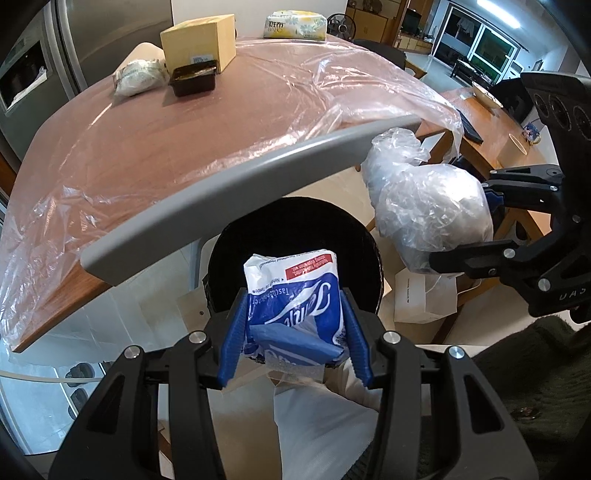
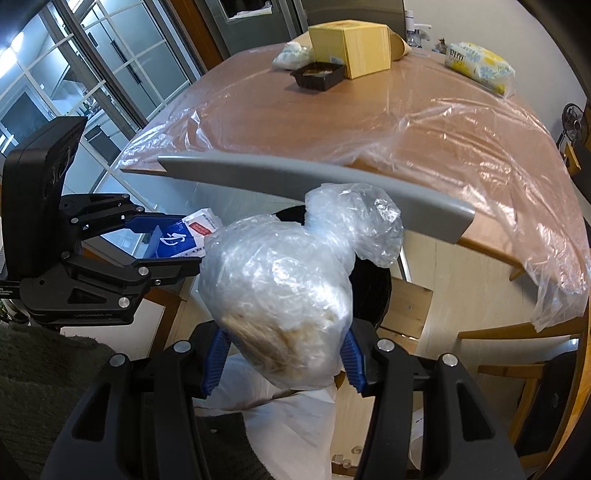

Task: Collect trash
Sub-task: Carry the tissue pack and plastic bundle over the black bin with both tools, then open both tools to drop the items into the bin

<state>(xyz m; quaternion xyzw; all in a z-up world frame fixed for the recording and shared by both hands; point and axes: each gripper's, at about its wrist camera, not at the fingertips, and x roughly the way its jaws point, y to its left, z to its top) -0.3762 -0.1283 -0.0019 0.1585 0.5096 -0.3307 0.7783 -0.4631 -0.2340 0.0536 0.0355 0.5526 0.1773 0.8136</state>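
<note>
My left gripper point(image 1: 294, 297) is shut on a blue-and-white tissue pack point(image 1: 295, 291) and holds it over the mouth of a round black bin point(image 1: 295, 225) on the floor. In the same view my right gripper point(image 1: 461, 227) comes in from the right, shut on a crumpled clear plastic bag point(image 1: 421, 206) of waste, beside and above the bin. The right wrist view shows that bag point(image 2: 280, 280) pinched between the blue fingers point(image 2: 218, 354) of my right gripper point(image 2: 284, 339), hiding most of the bin point(image 2: 373, 291). At the left is my left gripper point(image 2: 184, 242) with the tissue pack point(image 2: 177, 240).
A grey chair back point(image 1: 229, 192) arches just above the bin. Behind it is a wooden table under a clear plastic sheet point(image 1: 184, 122), with a cardboard box point(image 1: 199, 42), a black tray point(image 1: 192, 79), a white bag point(image 1: 138, 77) and a yellow-flowered tissue pack point(image 1: 295, 24). A white paper bag point(image 1: 421, 299) lies beside the bin.
</note>
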